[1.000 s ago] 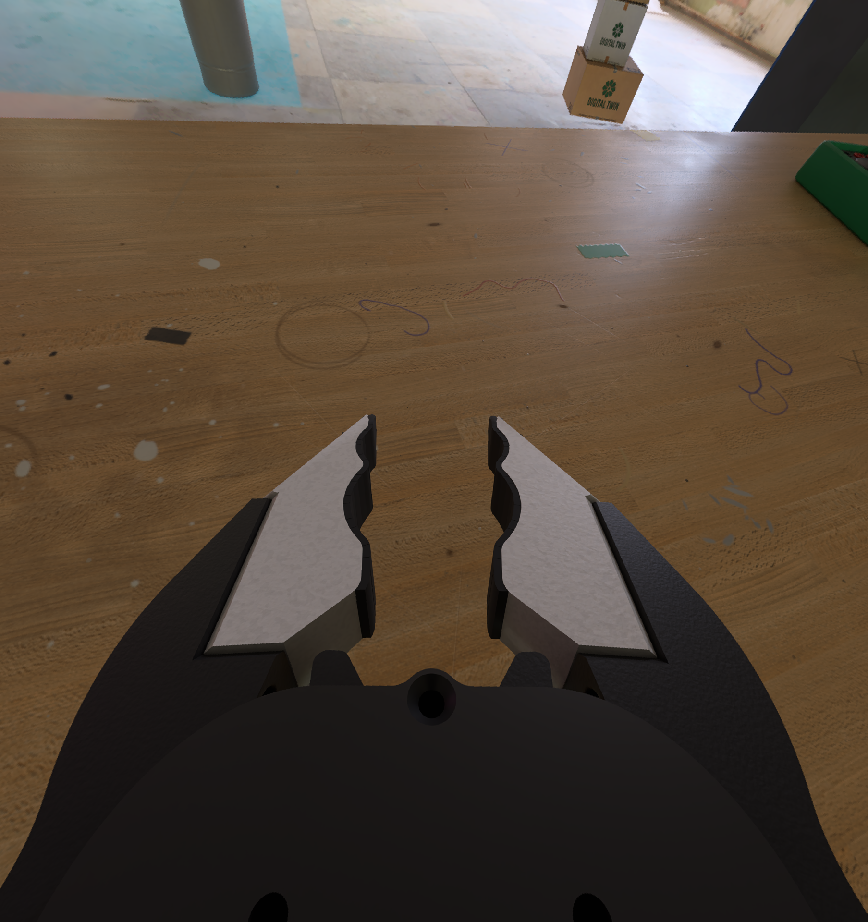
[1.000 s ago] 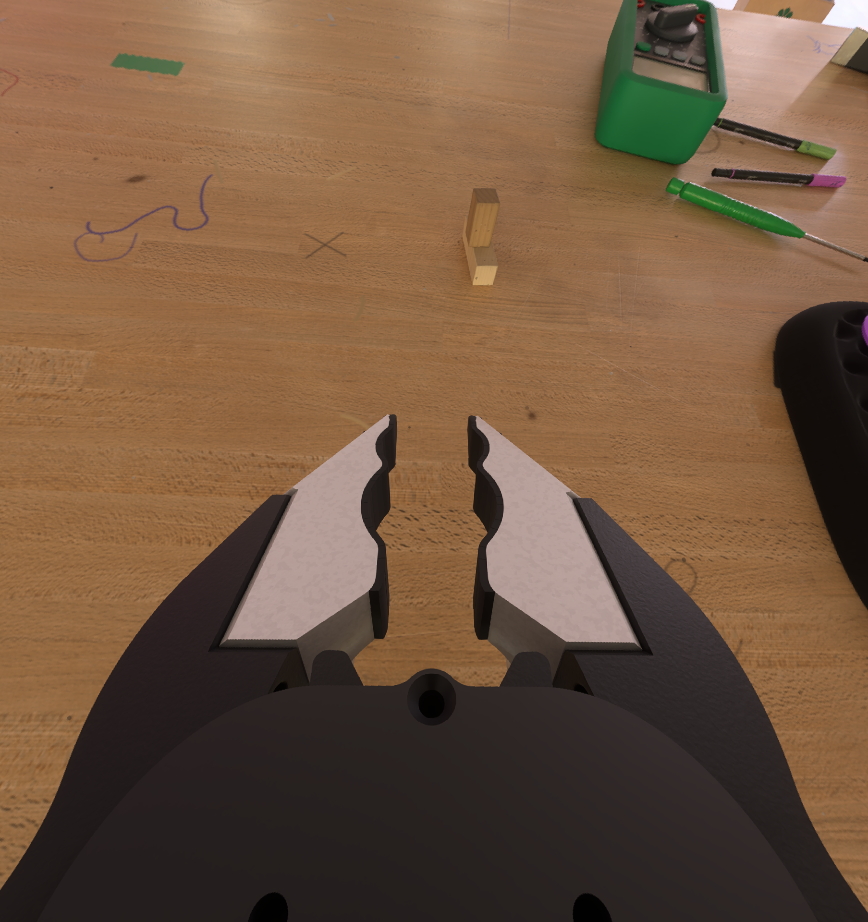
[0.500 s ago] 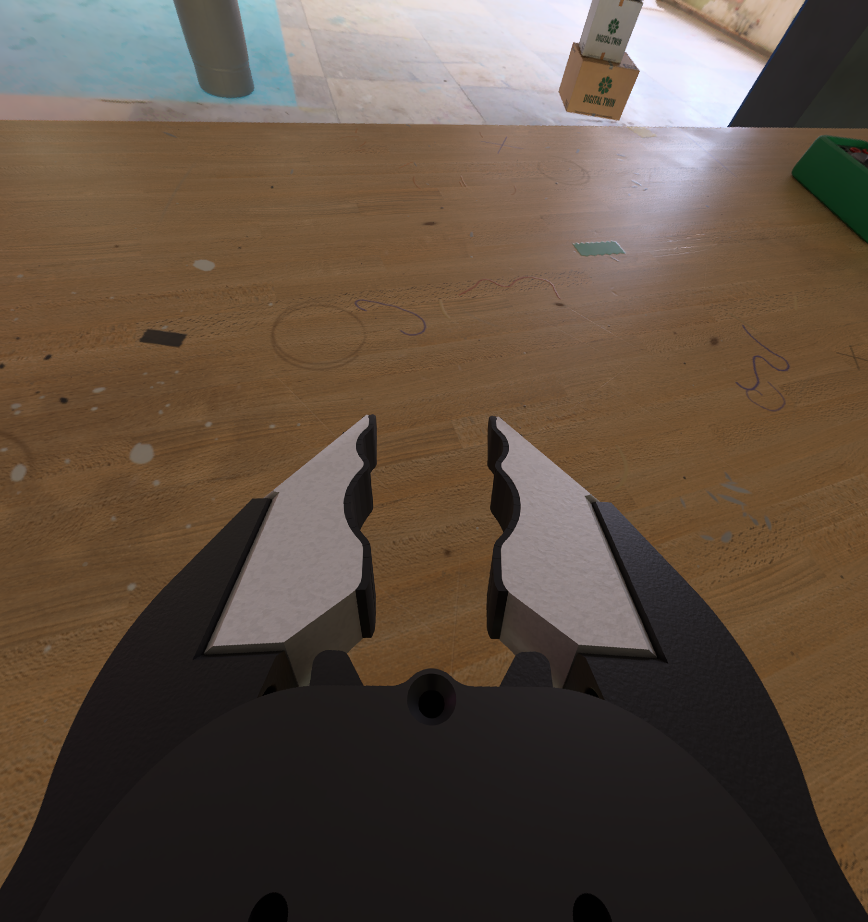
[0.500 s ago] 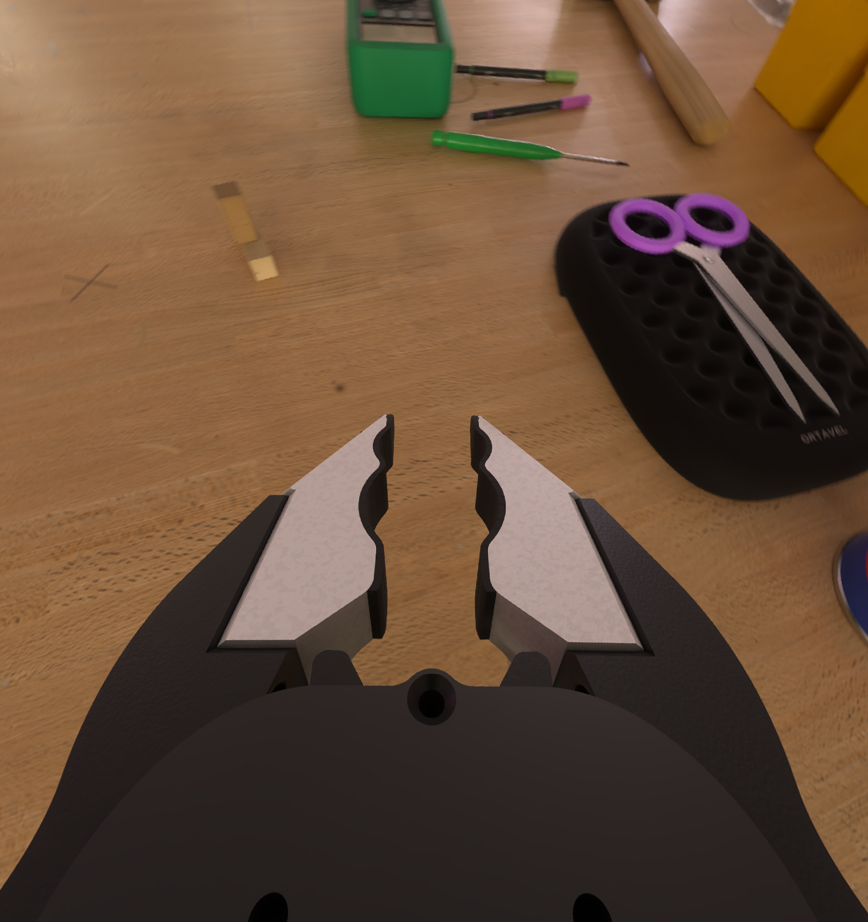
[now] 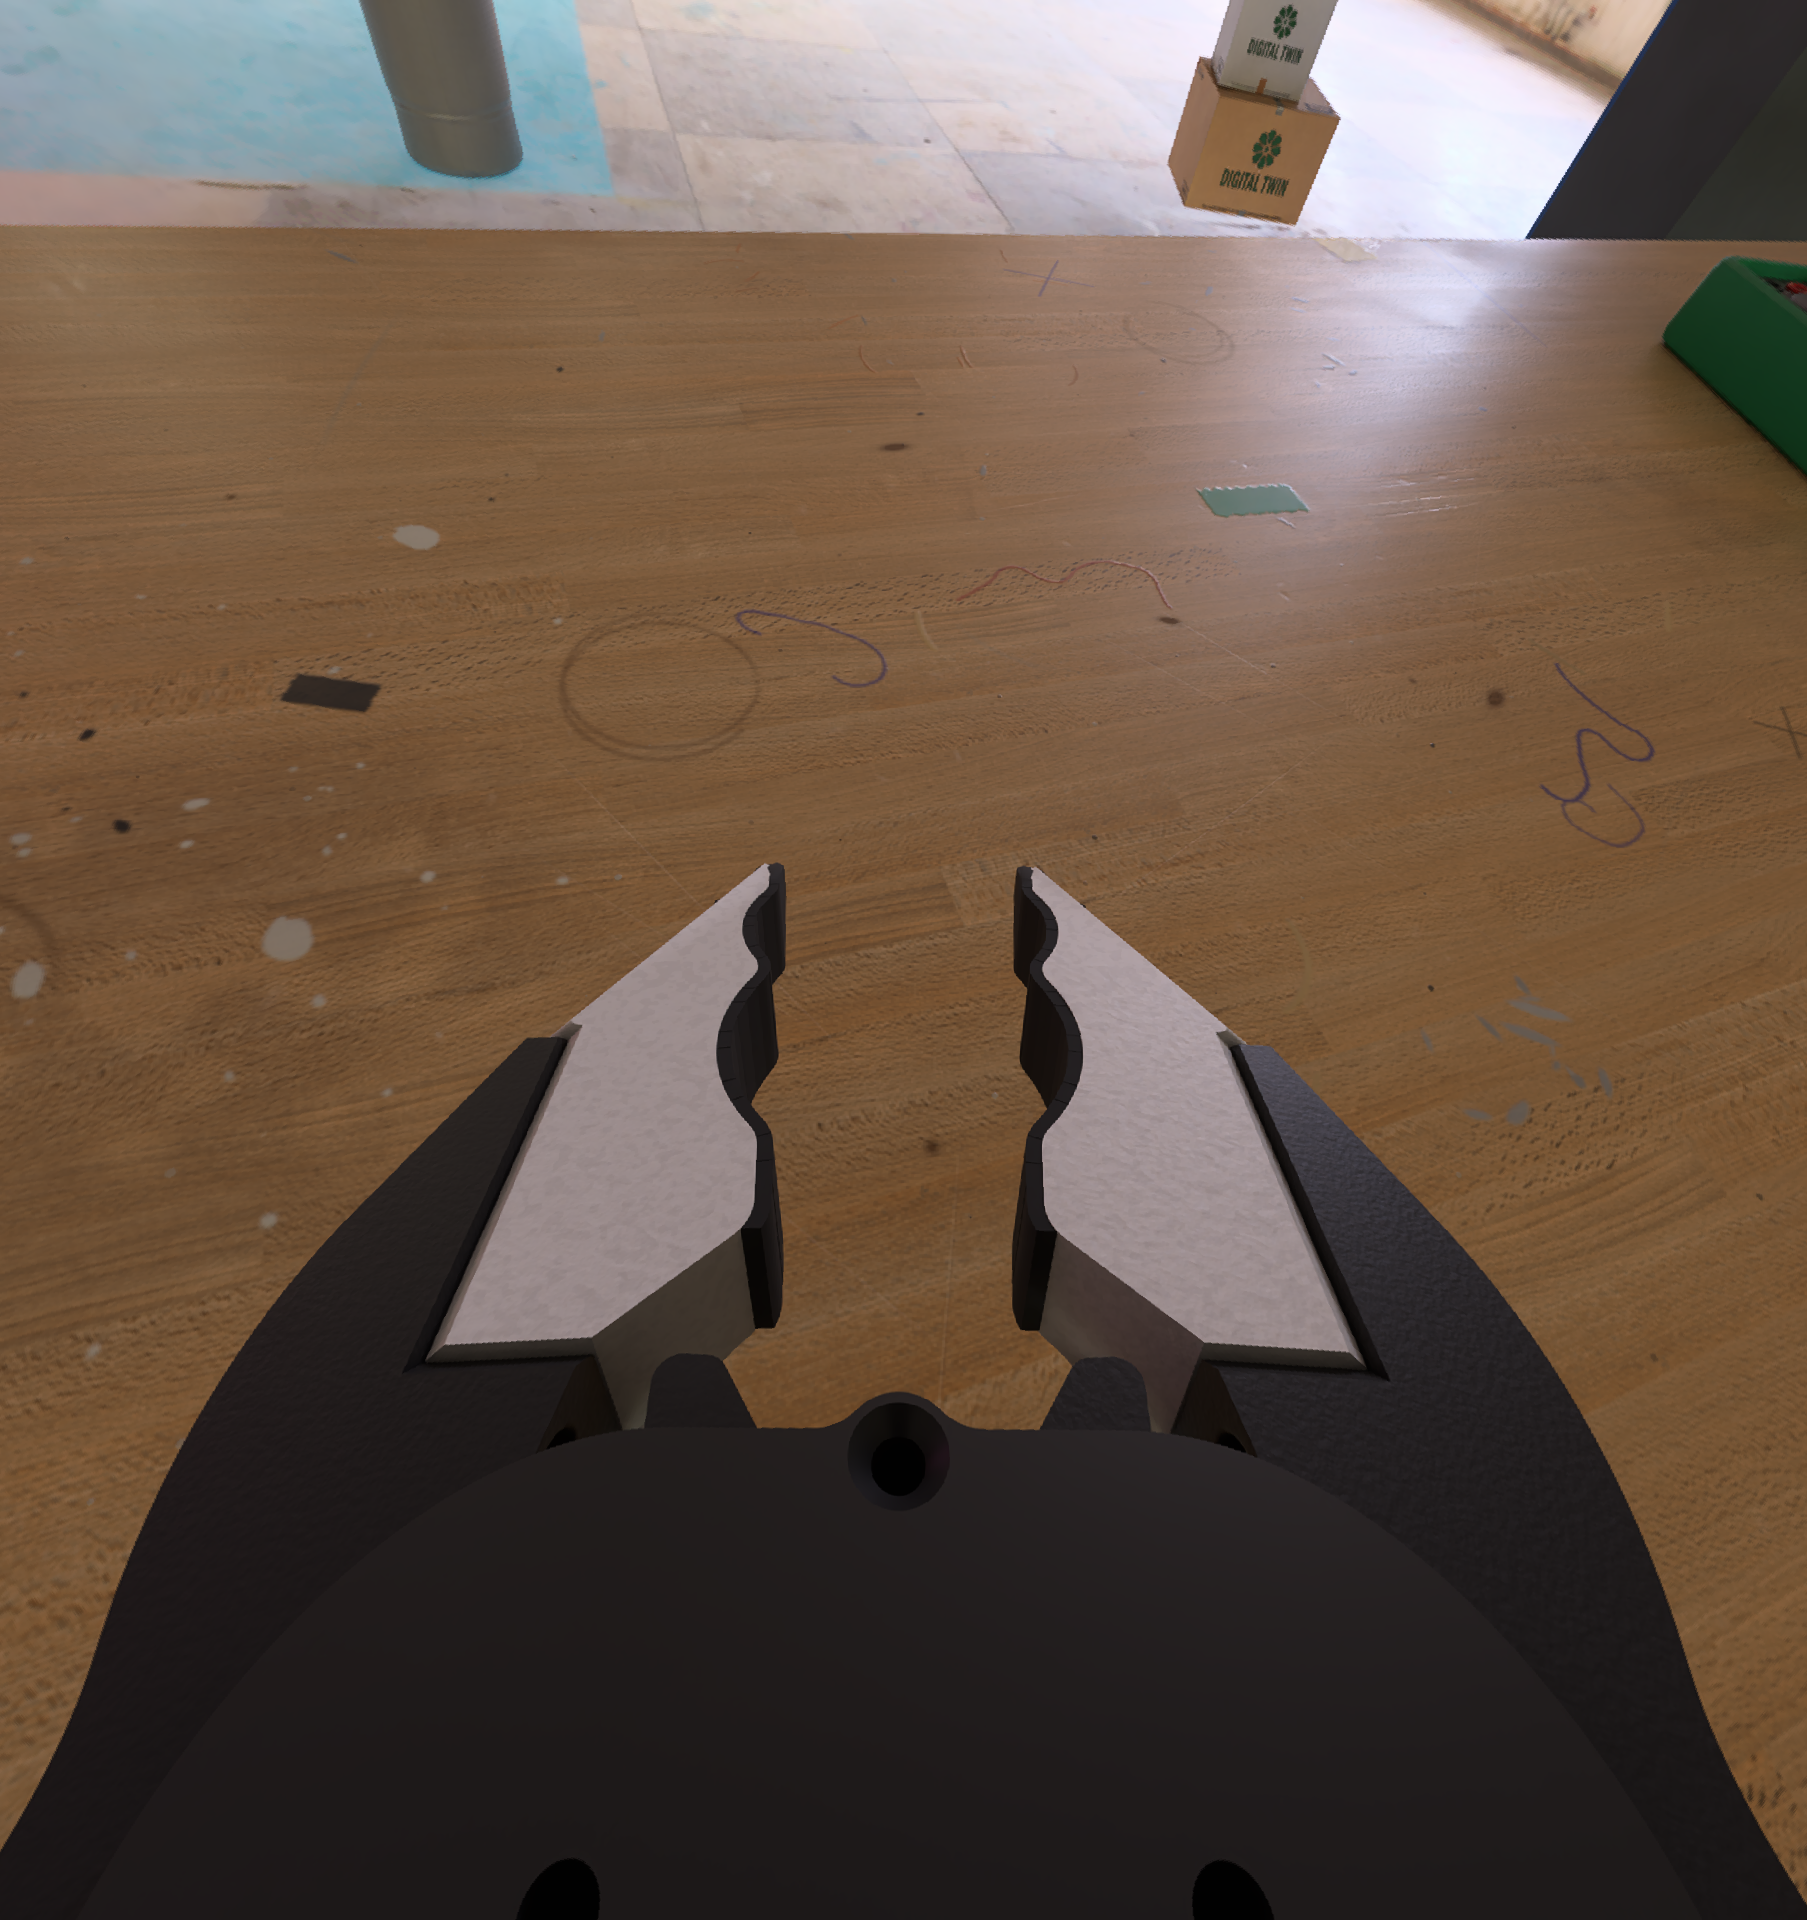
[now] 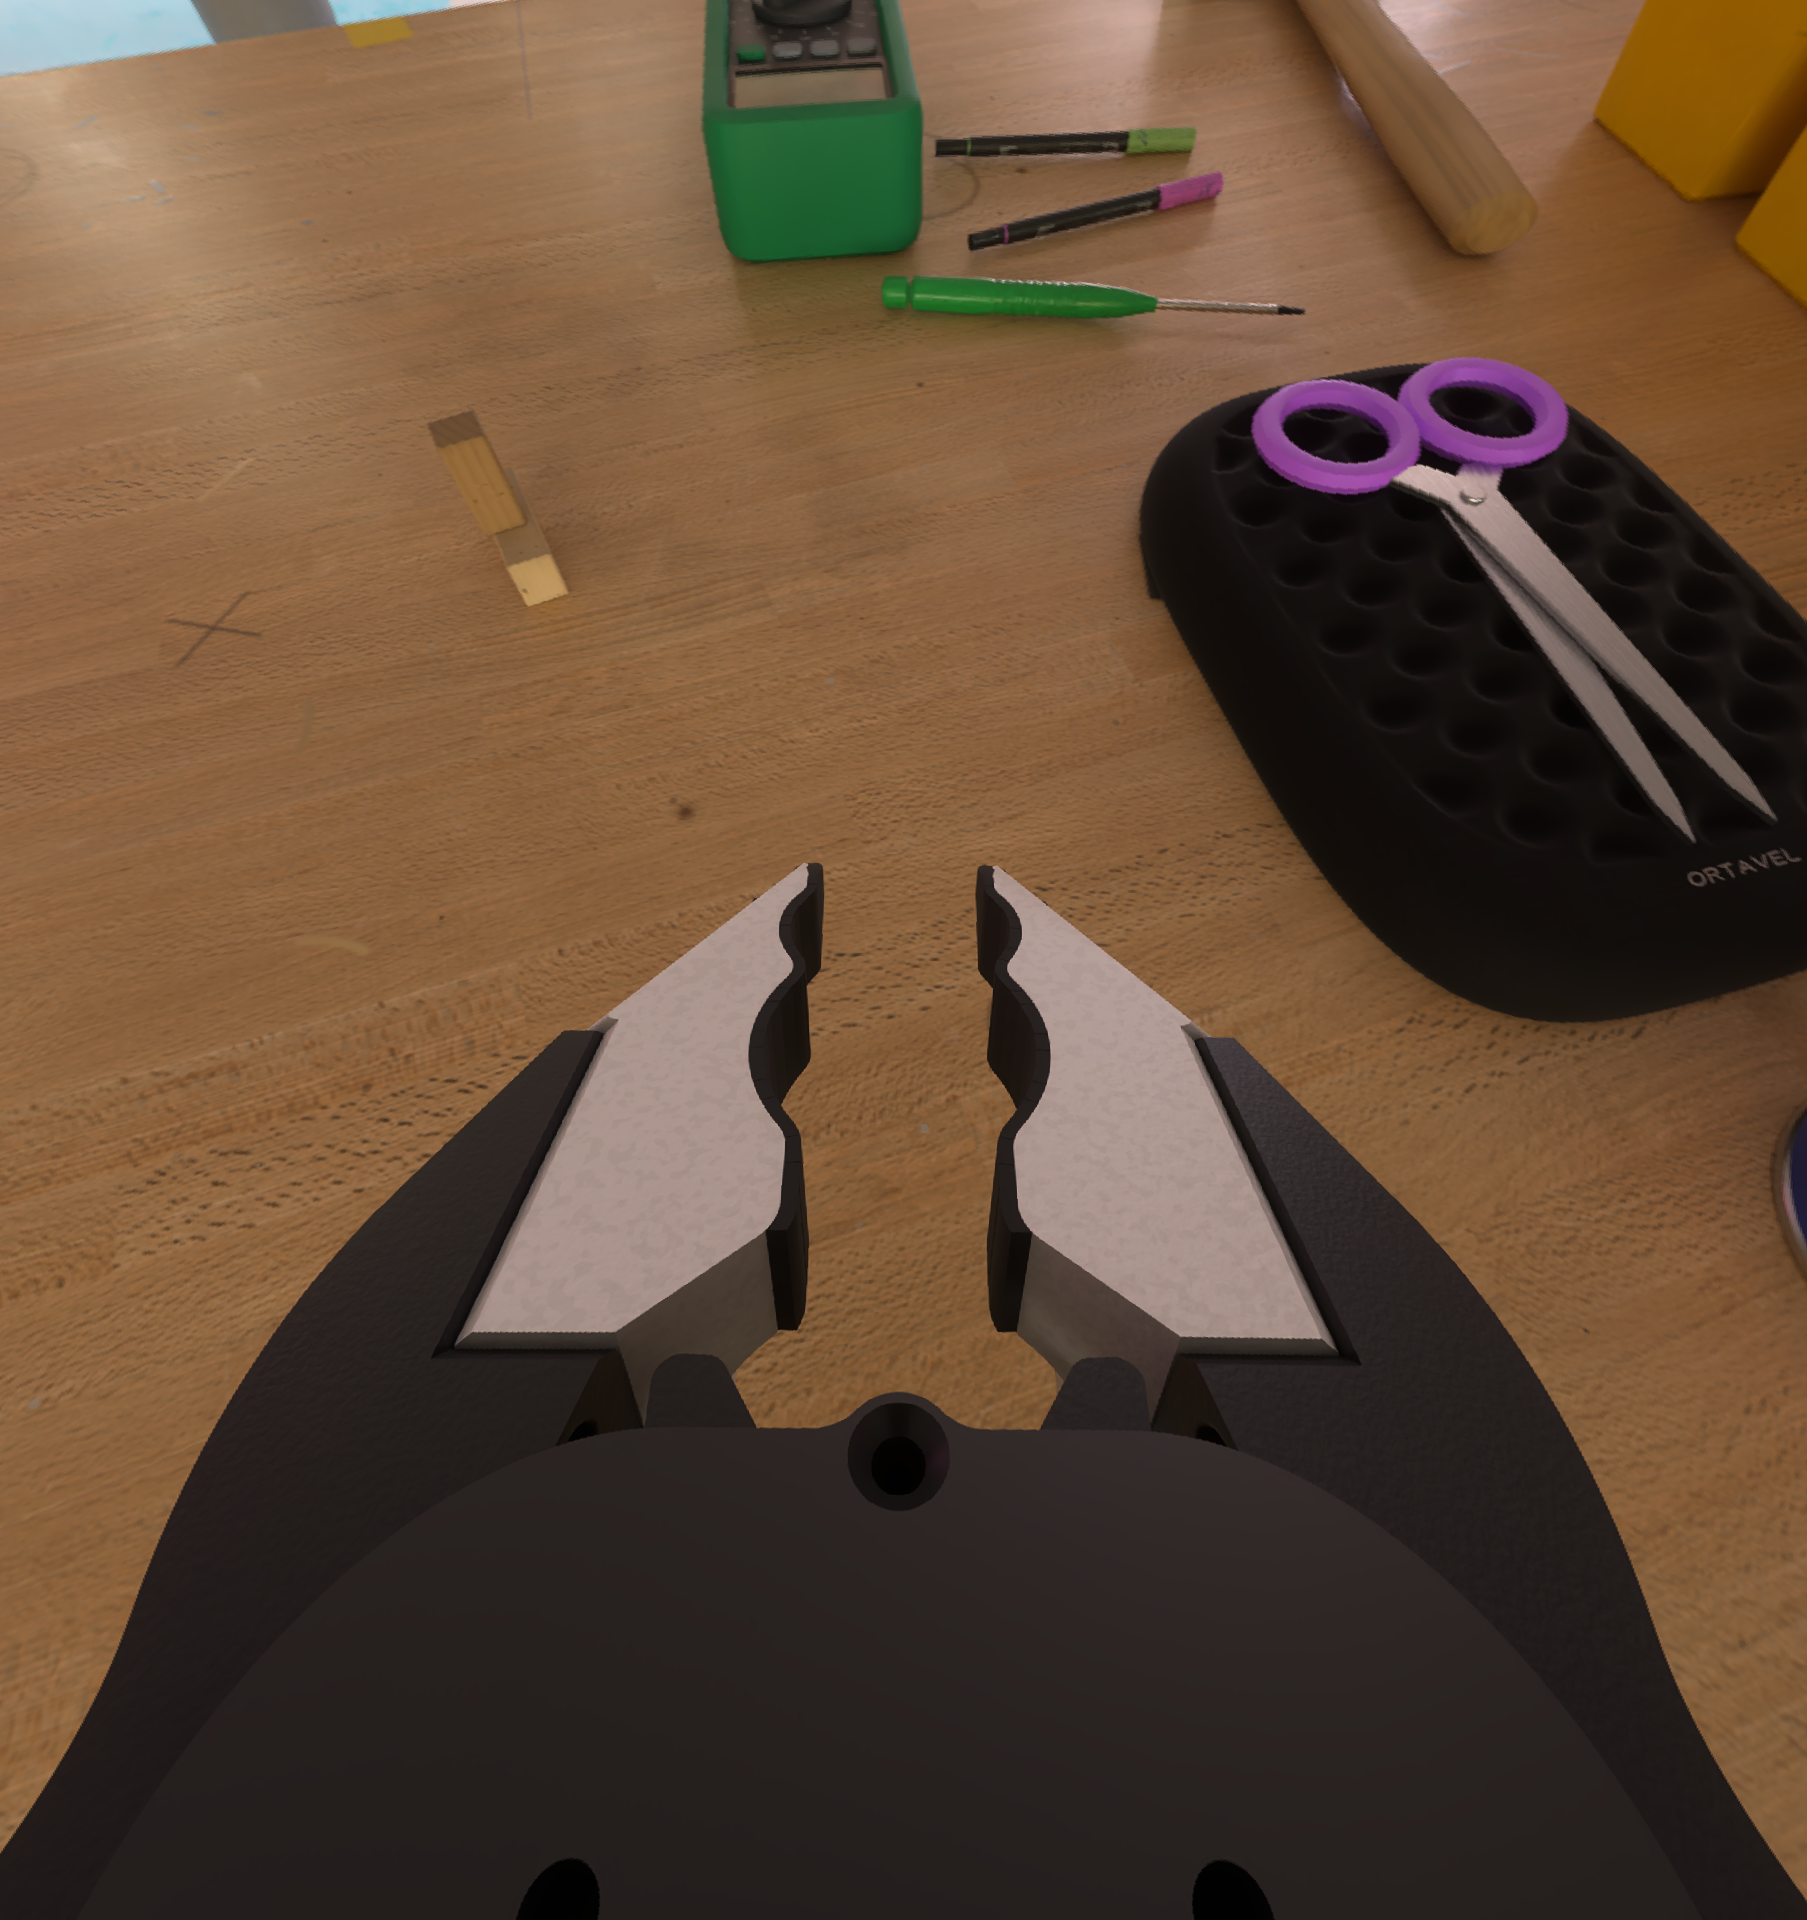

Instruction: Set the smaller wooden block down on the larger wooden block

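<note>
Swinging round to its right over the last second, the right gripper has left the wooden blocks off to its upper left, where before they sat almost dead ahead. Its fingers stand apart with nothing between them, above bare desk.

The larger wooden block stands up on end, its long axis running up from the desk and leaning away in this wide view. The smaller wooden block lies flat at its foot, touching it, pale end grain facing the gripper and its length running back toward the desk's far edge. Both are well apart from the gripper.

Toward the far edge sit a green meter, two markers and a green screwdriver. Purple-handled scissors rest on a black pad by the right edge.

Over empty desk nearer the left side, the left gripper hangs with fingers apart, holding nothing.
</note>
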